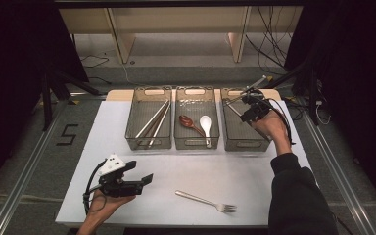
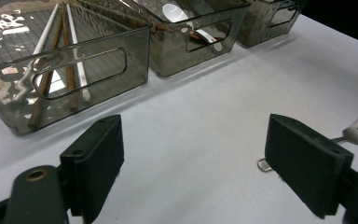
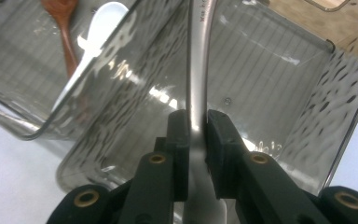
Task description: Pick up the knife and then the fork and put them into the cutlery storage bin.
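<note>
1. Left gripper (image 1: 144, 180): jaws released and wide apart, holding nothing, resting low on the white table (image 1: 254, 171), well short of the middle bin (image 1: 196, 143).
2. Left bin (image 1: 148, 143), just left of the middle bin: holds chopsticks (image 1: 152, 120).
3. Middle bin: brown spoon (image 1: 190, 123) and white spoon (image 1: 206, 126) lie side by side inside.
4. Fork (image 1: 206, 201): flat on the table, well in front of the middle bin, tines to the right.
5. Right gripper (image 3: 197, 135): clenched on the handle of a metal utensil (image 3: 196, 60), held over the right bin (image 1: 247, 143), just right of the middle bin; its working end can't be made out.
</note>
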`<state>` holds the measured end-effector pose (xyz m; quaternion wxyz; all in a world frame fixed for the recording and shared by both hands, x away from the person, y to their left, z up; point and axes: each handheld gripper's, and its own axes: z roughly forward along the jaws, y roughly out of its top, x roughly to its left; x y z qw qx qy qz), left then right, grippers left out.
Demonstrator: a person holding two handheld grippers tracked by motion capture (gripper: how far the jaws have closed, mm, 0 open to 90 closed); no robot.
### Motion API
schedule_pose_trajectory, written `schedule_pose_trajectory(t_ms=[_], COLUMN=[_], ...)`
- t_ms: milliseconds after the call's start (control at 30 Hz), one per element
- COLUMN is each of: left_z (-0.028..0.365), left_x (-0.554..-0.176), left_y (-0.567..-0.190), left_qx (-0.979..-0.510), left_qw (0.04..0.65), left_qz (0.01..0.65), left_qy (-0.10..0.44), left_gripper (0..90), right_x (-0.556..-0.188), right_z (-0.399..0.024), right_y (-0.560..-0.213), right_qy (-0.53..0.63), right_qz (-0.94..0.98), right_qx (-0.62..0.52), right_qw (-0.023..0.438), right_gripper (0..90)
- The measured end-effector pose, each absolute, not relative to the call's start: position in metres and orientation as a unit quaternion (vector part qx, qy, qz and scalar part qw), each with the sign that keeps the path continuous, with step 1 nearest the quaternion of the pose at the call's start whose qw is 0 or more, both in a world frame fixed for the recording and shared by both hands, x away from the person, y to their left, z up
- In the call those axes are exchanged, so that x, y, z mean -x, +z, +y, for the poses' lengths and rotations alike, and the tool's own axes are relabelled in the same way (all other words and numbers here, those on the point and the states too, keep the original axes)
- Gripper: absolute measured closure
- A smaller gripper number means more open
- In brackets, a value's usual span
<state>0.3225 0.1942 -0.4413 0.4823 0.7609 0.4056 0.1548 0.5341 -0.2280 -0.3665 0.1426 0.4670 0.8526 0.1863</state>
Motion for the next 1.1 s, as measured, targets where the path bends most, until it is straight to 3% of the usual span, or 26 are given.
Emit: schedule_pose_trajectory(t_ms=[833, 867, 900, 1000, 1100], left_z=[0.194, 0.194, 0.194, 0.195, 0.194], left_x=[-0.323, -0.323, -0.322, -0.322, -0.322], left_y=[-0.441, -0.441, -0.441, -0.441, -0.441], left_qx=[-0.761, -0.761, -0.761, -0.761, -0.761], left_qw=[0.484, 0.483, 0.484, 0.483, 0.483], left_qz=[0.405, 0.405, 0.405, 0.405, 0.406], left_qy=[0.153, 0.153, 0.153, 0.152, 0.152], left_gripper=[19.1, 19.1, 19.1, 19.1, 19.1], right_x=[-0.551, -0.552, -0.552, -0.551, -0.547], right_z=[-0.223, -0.223, -0.222, -0.222, -0.222], right_y=[-0.381, -0.382, -0.381, -0.374, -0.365], right_qy=[0.165, 0.165, 0.168, 0.182, 0.2], right_qz=[0.851, 0.848, 0.845, 0.844, 0.843], right_qx=[-0.476, -0.481, -0.483, -0.479, -0.471], right_qw=[0.149, 0.15, 0.156, 0.157, 0.163], right_gripper=[79.8, 78.8, 71.0, 60.9, 58.2])
